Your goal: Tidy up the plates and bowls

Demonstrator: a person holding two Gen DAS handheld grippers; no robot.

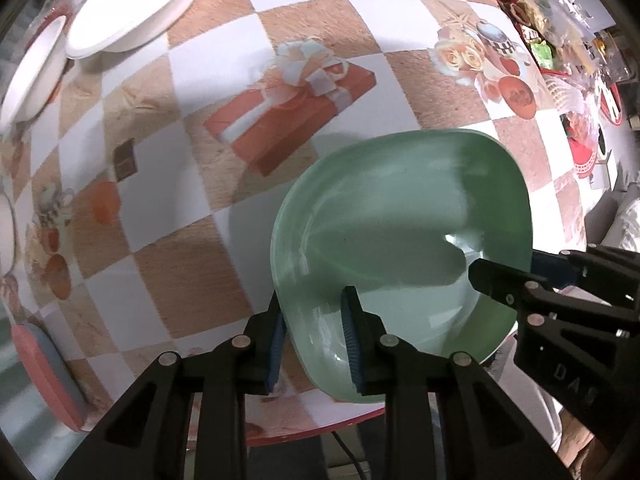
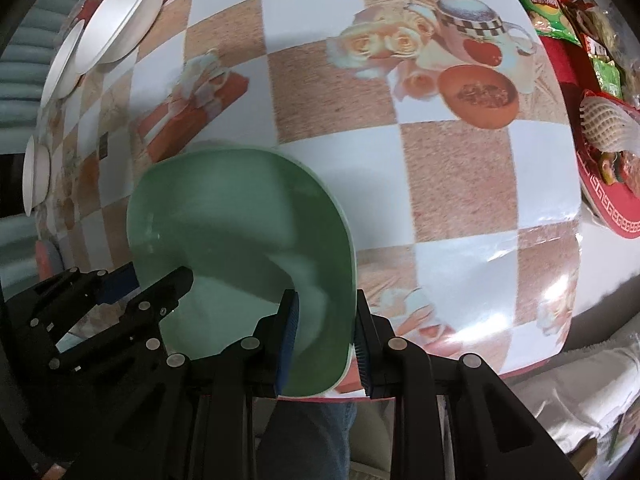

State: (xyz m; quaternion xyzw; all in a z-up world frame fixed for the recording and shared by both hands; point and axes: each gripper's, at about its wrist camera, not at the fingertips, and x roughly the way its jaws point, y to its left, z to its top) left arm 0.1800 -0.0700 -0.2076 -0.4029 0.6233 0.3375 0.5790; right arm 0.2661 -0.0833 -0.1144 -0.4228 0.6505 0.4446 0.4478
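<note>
The left claw [image 1: 314,340] is pinched on the near left rim of a green plate [image 1: 400,240], one blue pad inside, one outside. The right claw [image 2: 326,334] is clamped on the plate's near right rim likewise. The plate is held at the near edge of the checkered worktop [image 1: 168,272], partly overhanging it. "DAS" is read, moulded on the right claw's body. A green snack bag [image 2: 540,0] bears unreadable writing. White bowls [image 1: 132,8] are seen at the far left; open worktop lies between them and the plate.
</note>
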